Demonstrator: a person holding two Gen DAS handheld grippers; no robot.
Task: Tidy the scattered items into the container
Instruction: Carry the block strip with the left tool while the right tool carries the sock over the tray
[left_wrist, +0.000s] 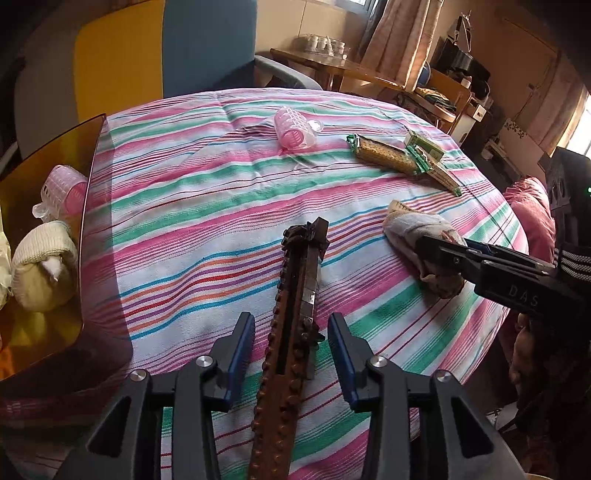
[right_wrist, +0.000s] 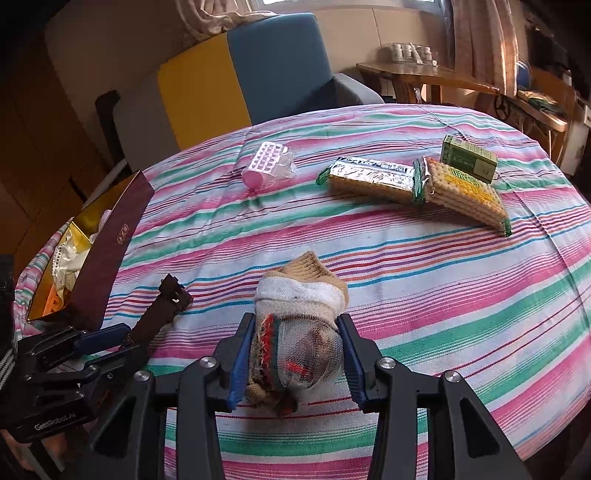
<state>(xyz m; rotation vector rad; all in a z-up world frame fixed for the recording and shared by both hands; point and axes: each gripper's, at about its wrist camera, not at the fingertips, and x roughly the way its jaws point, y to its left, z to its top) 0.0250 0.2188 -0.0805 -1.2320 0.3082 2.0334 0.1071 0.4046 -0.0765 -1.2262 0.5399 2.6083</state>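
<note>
My left gripper (left_wrist: 291, 354) is open, its jaws on either side of a long brown hair clip (left_wrist: 291, 325) that lies on the striped cloth. My right gripper (right_wrist: 295, 354) has its pads against a rolled sock (right_wrist: 299, 328) resting on the cloth; it also shows in the left wrist view (left_wrist: 417, 236). The gold-lined box (left_wrist: 55, 155) stands at the left and holds a pink roller (left_wrist: 66, 188) and a rolled sock (left_wrist: 42, 266). A pink roller (left_wrist: 293, 129), two cracker packs (right_wrist: 373, 179) (right_wrist: 465, 192) and a green box (right_wrist: 469, 158) lie farther back.
The striped cloth (right_wrist: 443, 295) covers a round table. A blue and yellow chair (right_wrist: 258, 74) stands behind it. A wooden side table (right_wrist: 424, 74) with cups is at the back right. The box's dark outer wall (right_wrist: 110, 254) faces my right gripper.
</note>
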